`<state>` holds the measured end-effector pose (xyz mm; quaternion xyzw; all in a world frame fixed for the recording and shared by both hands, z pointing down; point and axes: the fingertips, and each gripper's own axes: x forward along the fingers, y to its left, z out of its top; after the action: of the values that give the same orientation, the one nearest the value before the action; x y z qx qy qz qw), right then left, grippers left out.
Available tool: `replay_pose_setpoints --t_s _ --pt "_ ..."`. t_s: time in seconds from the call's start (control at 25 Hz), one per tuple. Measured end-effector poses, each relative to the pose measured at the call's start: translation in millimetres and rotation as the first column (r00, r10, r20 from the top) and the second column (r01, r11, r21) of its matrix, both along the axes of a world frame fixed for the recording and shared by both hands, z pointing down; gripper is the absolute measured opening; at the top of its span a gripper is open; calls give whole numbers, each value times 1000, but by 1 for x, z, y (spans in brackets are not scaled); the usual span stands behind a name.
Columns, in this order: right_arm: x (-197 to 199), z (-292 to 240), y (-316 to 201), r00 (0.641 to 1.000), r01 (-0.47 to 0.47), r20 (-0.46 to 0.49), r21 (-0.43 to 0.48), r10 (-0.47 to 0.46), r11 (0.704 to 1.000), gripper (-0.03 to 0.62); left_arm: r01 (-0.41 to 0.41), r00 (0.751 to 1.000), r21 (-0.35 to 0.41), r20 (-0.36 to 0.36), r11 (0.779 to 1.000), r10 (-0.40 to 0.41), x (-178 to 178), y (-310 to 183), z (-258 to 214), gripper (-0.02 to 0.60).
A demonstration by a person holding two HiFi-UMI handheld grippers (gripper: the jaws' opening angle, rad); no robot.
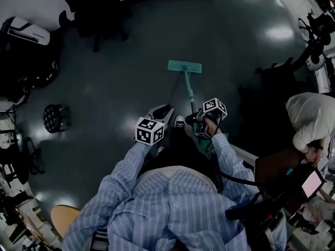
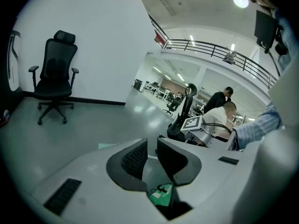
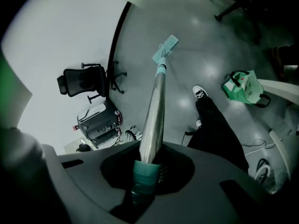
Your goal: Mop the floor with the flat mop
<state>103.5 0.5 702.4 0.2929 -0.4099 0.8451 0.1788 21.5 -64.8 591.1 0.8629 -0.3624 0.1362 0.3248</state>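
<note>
At left: the left hand-held gripper (image 1: pixel 163 111), jaws parted by a narrow gap, gripping nothing. Hangs just left of the mop pole, near it but apart, at about the other gripper's height.

In the middle: the flat mop's long silver metal pole (image 3: pixel 154 111), slanting away from the body, forward and a little leftward. Ends at the teal rectangular flat mop head (image 1: pixel 185 66), lying flat on the dark glossy floor (image 1: pixel 104 82), well ahead of the black-and-white shoe (image 1: pixel 179 122).

At right: the right hand-held gripper (image 1: pixel 200 120), clamped on the teal grip sleeve (image 3: pixel 142 176) at the pole's upper end. Looks straight along the pole toward the head.

Probably calls for a push or pull along that long axis. For a second grasp lower on the pole, favours the left hand-held gripper as the nearer: a short sideways reach to the right.
</note>
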Motion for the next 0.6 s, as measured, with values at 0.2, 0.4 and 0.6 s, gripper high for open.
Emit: replay_pose_setpoints --t_s 0.2,0.4,0.6 --pt "21 -3 -75 1000 5 11 5 -5 1000 48 23 1000 -11 1 1000 -23 23 -58 0 69" --pt "39 2 -156 1000 11 12 18 -12 1000 48 38 999 -16 6 999 -38 44 -112 1 69" --pt "60 16 -228 1000 31 -4 40 -31 999 48 61 998 -31 10 998 -61 62 -142 5 69"
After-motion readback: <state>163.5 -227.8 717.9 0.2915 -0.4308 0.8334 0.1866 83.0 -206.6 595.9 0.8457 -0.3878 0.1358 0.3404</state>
